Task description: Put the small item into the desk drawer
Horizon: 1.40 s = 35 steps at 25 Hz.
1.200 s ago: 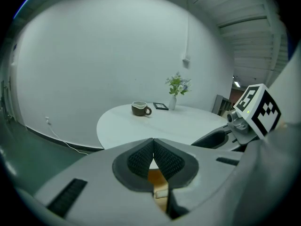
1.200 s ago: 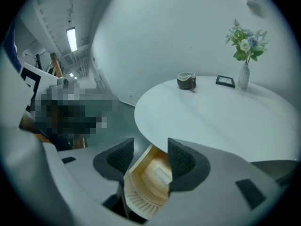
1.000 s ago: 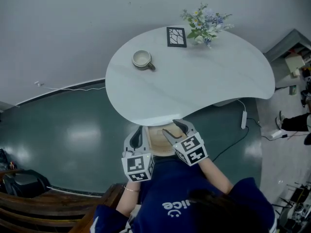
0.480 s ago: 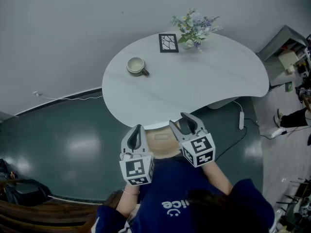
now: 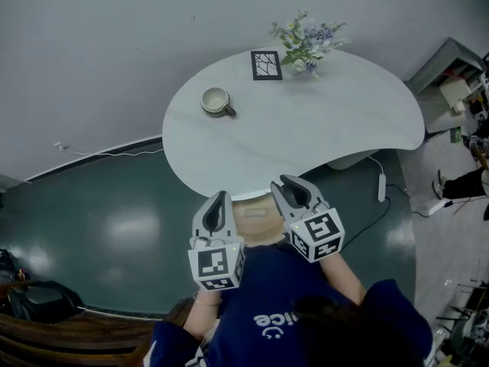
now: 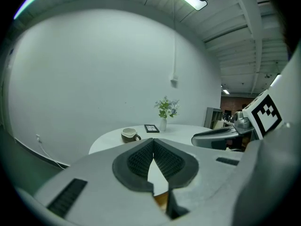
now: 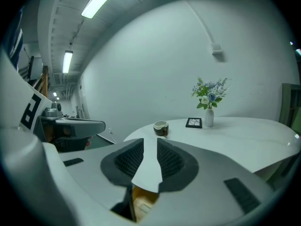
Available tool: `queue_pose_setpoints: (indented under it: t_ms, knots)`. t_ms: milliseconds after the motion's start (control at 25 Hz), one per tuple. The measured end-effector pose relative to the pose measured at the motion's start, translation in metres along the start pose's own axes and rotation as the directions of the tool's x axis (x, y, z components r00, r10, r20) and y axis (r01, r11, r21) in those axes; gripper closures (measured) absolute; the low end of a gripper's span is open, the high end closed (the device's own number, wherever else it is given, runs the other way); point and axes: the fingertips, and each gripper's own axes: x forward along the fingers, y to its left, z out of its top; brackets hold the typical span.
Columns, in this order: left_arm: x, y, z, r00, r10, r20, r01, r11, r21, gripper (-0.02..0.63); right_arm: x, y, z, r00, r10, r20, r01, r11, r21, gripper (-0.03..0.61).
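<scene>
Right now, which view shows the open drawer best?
The head view: the drawer shows from above, pulled open, its tan inside visible. Both gripper views show only a wooden sliver of it below their jaws.

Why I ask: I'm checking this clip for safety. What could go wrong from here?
1. The left gripper and right gripper hang close over the open drawer under the table edge; pushing it shut from there could pinch a jaw against that edge.
2. The left is shut, and the right has just been closing its jaws on nothing; if the pale piece in the drawer isn't the item, the drawer may be shut empty.
</scene>
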Motion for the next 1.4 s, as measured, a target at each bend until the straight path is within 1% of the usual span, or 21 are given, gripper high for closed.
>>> queue_pose_setpoints:
  t_ms: [80, 160, 280, 800, 1400]
  knots:
    - [-0.002, 0.000, -0.001, 1.000, -0.005, -0.004, 0.005, 1.000, -0.001, 0.611, -0.001, 0.000, 0.001, 1.000, -0.009, 0.014, 0.009, 1.000, -0.001, 0.508]
    - [-0.004, -0.002, -0.003, 1.000, -0.015, -0.010, 0.015, 1.000, 0.005, 0.611, -0.002, -0.002, 0.002, 1.000, -0.012, 0.027, 0.011, 1.000, 0.020, 0.543]
    - [-0.004, -0.003, -0.004, 1.000, -0.022, -0.017, 0.022, 1.000, 0.007, 0.611, -0.002, -0.004, 0.001, 0.999, -0.022, 0.027, 0.022, 1.000, 0.021, 0.569]
    - [0.001, -0.004, -0.006, 1.000, -0.025, -0.015, 0.026, 1.000, 0.013, 0.611, 0.001, -0.008, -0.001, 0.999, -0.052, 0.016, 0.053, 0.997, -0.047, 0.571]
    - [0.001, -0.005, -0.011, 1.000, -0.008, -0.025, 0.008, 1.000, 0.016, 0.610, 0.001, -0.006, -0.004, 0.999, -0.041, 0.010, 0.042, 0.995, -0.086, 0.572]
